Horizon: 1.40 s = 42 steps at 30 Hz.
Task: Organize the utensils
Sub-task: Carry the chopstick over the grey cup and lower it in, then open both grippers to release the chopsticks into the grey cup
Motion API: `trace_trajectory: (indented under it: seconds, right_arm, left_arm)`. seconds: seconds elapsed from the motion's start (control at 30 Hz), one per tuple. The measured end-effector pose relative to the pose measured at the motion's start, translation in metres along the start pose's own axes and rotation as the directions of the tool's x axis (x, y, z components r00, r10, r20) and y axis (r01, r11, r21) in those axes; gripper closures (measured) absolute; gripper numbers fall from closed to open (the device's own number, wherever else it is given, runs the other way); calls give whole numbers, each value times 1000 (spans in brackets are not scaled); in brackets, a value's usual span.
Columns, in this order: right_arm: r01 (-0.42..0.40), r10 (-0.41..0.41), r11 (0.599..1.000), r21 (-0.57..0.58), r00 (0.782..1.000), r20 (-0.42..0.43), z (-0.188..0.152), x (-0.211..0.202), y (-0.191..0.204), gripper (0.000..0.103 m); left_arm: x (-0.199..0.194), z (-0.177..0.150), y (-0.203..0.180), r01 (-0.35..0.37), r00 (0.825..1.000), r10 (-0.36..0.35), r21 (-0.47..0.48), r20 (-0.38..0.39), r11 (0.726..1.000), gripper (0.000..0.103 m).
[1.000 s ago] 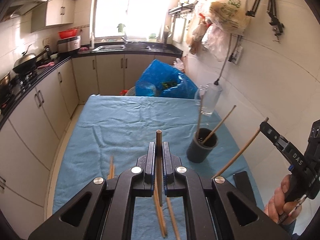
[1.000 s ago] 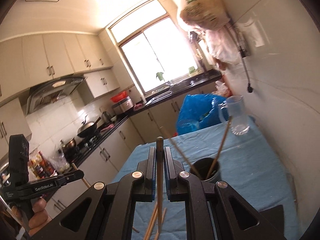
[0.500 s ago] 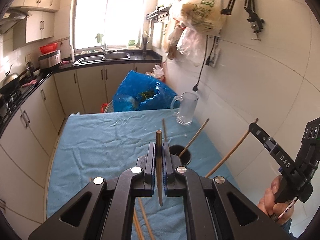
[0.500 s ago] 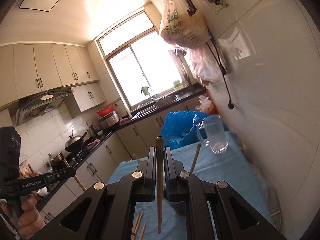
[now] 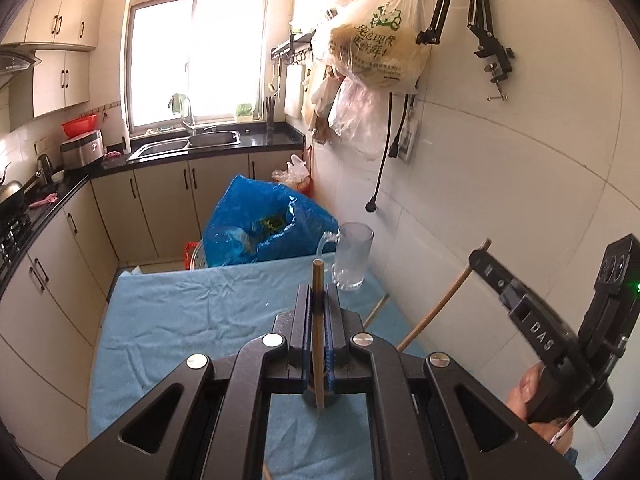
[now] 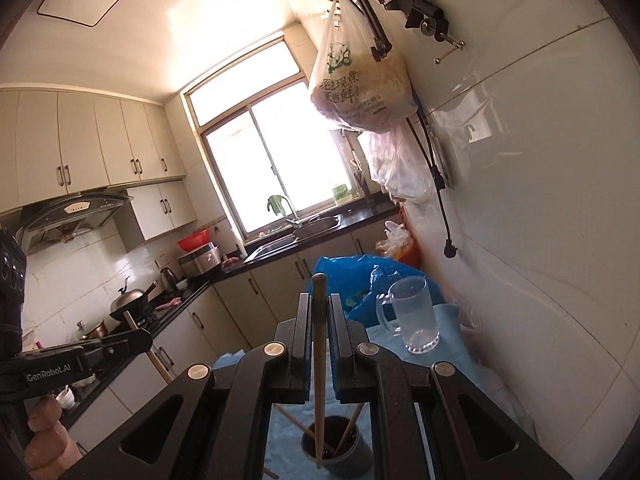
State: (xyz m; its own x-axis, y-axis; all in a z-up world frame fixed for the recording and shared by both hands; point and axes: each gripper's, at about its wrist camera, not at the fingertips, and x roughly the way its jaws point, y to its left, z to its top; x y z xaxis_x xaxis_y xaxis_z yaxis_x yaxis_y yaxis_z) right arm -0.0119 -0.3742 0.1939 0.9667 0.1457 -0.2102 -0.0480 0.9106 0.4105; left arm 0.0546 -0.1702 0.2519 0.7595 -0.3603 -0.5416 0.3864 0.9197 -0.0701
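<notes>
gripping slim, seemingly wooden chopstick (image 5: pixel 318 332)

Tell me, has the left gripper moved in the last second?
Yes. The left gripper, shut on a chopstick, has come up and toward the dark cup; the glass mug now looks nearer.

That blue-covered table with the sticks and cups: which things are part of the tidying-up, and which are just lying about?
Part of the job:
- chopstick in the left claw
- chopstick in the right claw
- dark holder cup, two chopsticks already inside
- loose chopstick on the cloth

Just lying about:
- glass mug
- blue plastic bag
- hanging shopping bag
</notes>
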Motion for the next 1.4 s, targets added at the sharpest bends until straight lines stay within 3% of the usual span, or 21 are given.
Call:
trace_trajectory:
  seconds: [0.23, 0.5, 0.8, 0.93, 1.0, 1.07, 1.17, 1.3, 1.4]
  right_arm:
    - [24, -23, 999, 40, 1000, -13, -3, 27, -18, 95]
    - [50, -45, 998, 47, 994, -103, -24, 63, -39, 95]
    - [56, -48, 998, 31, 976, -210, -53, 87, -41, 94]
    - [57, -51, 998, 22, 977, -208, -48, 81, -39, 92]
    - [56, -52, 998, 17, 980, -191, -42, 71, -37, 81]
    - [55, -52, 998, 12, 984, -168, -36, 63, -33, 76]
    - [59, -60, 998, -15, 990, -128, -29, 39, -24, 74]
    - [67, -71, 996, -53, 995, -73, -33, 5, -10, 54]
    - [28, -34, 996, -89, 997, -65, -47, -14, 3, 52]
  left_arm:
    - [40, 15, -3, 2, 1000, -2, -31, -11, 1000, 98]
    - [96, -4, 10, -8, 996, 1, -64, -95, 998, 98]
    - [117, -23, 18, -15, 987, 1, -81, -163, 997, 98]
    - [106, -22, 18, -14, 989, 2, -84, -147, 996, 97]
    - [98, -21, 18, -9, 991, -2, -85, -132, 996, 95]
    - [87, -19, 17, -10, 994, 0, -84, -114, 996, 85]
    - [62, -19, 19, -11, 998, 4, -88, -69, 996, 79]
    - [20, -28, 28, -39, 999, 40, -97, 9, 995, 65]
    - [-10, -42, 42, -74, 996, 80, -116, 50, 991, 58]
